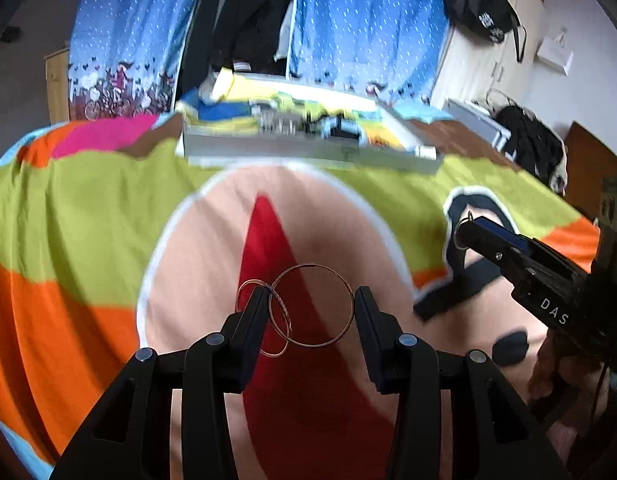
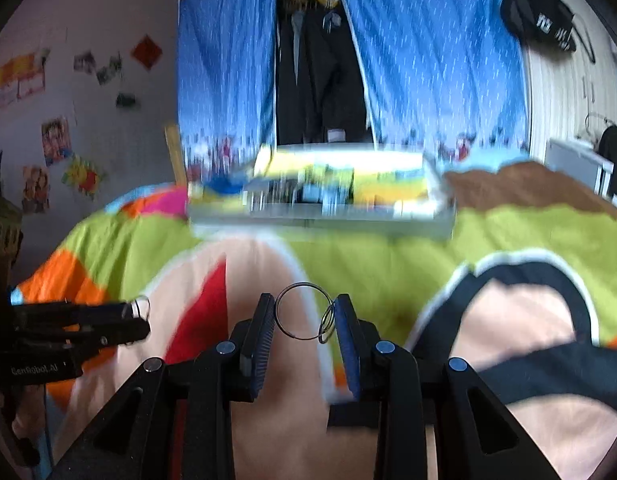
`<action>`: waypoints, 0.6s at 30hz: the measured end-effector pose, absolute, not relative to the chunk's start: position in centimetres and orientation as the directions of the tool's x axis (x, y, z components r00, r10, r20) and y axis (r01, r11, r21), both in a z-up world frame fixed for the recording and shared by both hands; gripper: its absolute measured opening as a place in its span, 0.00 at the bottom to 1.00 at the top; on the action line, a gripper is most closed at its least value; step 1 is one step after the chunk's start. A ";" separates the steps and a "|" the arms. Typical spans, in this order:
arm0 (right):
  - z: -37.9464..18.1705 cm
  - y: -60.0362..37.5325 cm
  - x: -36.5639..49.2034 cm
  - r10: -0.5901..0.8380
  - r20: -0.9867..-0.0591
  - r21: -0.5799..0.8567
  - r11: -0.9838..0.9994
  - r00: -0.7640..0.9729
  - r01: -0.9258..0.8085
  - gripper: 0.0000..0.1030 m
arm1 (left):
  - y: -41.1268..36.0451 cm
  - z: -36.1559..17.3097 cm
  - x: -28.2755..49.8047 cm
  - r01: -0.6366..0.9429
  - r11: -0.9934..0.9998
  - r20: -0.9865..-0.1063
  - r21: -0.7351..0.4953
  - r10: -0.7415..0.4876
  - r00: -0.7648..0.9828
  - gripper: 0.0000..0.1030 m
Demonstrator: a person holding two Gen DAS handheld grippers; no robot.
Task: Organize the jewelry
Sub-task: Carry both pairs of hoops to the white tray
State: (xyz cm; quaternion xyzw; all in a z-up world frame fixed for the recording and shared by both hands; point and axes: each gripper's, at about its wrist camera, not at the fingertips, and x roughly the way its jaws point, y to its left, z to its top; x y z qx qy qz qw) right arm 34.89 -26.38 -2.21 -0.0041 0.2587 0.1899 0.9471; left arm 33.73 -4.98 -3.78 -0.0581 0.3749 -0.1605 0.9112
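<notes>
Left tongs [image 1: 310, 306]: jaws spread about as wide as the large copper hoop [image 1: 311, 305], which spans the gap between the fingertips. Whether the pads press on it cannot be told.
Small copper hoop [image 1: 263, 318]: overlaps the large one and loops around the left finger [image 1: 252, 320].
Right tongs [image 2: 304, 314]: jaws likewise apart, with a large silver ring [image 2: 304, 311] filling the gap between the tips.
Small silver rings [image 2: 326, 325]: linked to the large ring, lying against the blue-padded right finger [image 2: 346, 336].
Cross view: each tool appears in the other's camera with rings at its tip; the left wrist view shows the right tool [image 1: 468, 232] off to the right.
Surface below: a blanket [image 1: 88, 208] in green, orange, peach and red.
Tray [image 1: 308, 152]: ahead of both tongs, on the blanket, shallow and pale-walled. Contents are motion-blurred; only yellow, blue and green patches and some small dark items can be made out.
Beyond tray: blue curtain [image 1: 368, 20], parted over dark clothing.
</notes>
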 end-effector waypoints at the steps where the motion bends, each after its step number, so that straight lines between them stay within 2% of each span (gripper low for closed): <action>1: -1.5 -26.5 35.8 0.361 -0.458 0.096 0.928 0.812 -0.359 0.28 | -5.1 -3.2 34.3 0.245 0.942 -0.657 -0.228 -0.335 0.676 0.37; 7: 1.3 -27.2 40.7 0.374 -0.336 0.142 0.927 0.864 -0.346 0.28 | -5.2 1.3 40.1 0.205 0.944 -0.588 -0.258 -0.322 0.742 0.37; 10: 1.9 -27.8 42.8 0.369 -0.306 0.166 0.929 0.878 -0.332 0.28 | -4.9 3.0 43.3 0.181 0.943 -0.565 -0.280 -0.314 0.763 0.37; 18: 0.3 -27.9 47.1 0.363 -0.331 0.187 0.930 0.871 -0.316 0.28 | -5.1 2.9 50.8 0.104 0.957 -0.579 -0.269 -0.247 0.777 0.37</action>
